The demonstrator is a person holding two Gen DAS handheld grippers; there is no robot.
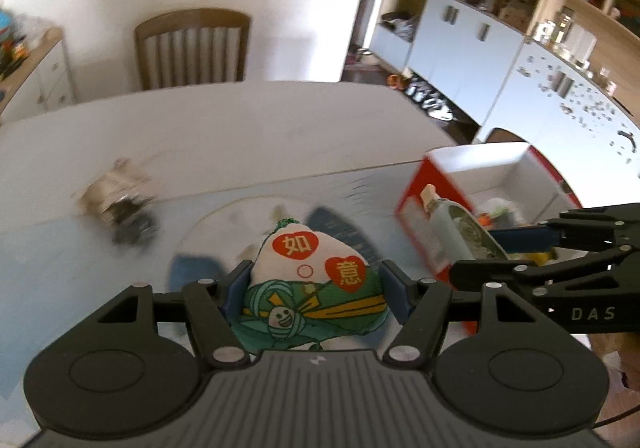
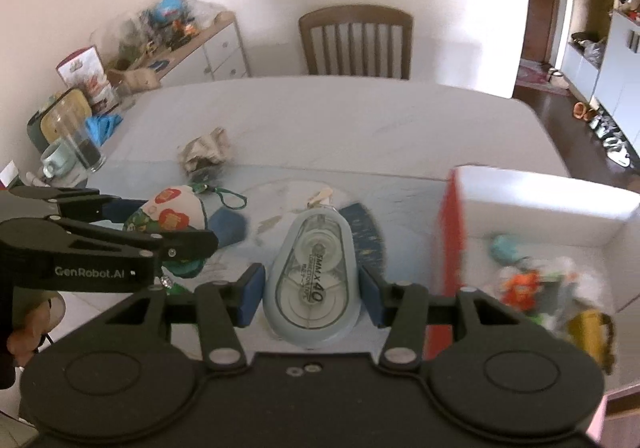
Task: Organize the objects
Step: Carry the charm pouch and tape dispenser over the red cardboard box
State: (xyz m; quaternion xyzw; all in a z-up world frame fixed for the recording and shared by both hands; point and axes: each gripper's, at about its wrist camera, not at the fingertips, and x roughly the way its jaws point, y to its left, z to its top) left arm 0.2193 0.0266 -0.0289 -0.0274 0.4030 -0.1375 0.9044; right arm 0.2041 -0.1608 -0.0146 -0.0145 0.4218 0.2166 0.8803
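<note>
Both cameras sit just behind their own jaws, angled steeply down over the table (image 1: 224, 127) and facing the wooden chair (image 1: 192, 47) at its far side. The left wrist view looks close over the pouch (image 1: 312, 288); the right gripper (image 1: 520, 248) enters from its right edge. The right wrist view looks close over the correction tape (image 2: 312, 280); the left gripper (image 2: 160, 224) enters from its left. Both views share the table, chair, crumpled paper (image 2: 206, 151) and red-and-white box (image 2: 540, 199).

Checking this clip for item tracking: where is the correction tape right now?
The correction tape sits between the pads of the right gripper, centre of the right wrist view, just left of the red and white box. The left gripper holds a fabric pouch.
</note>
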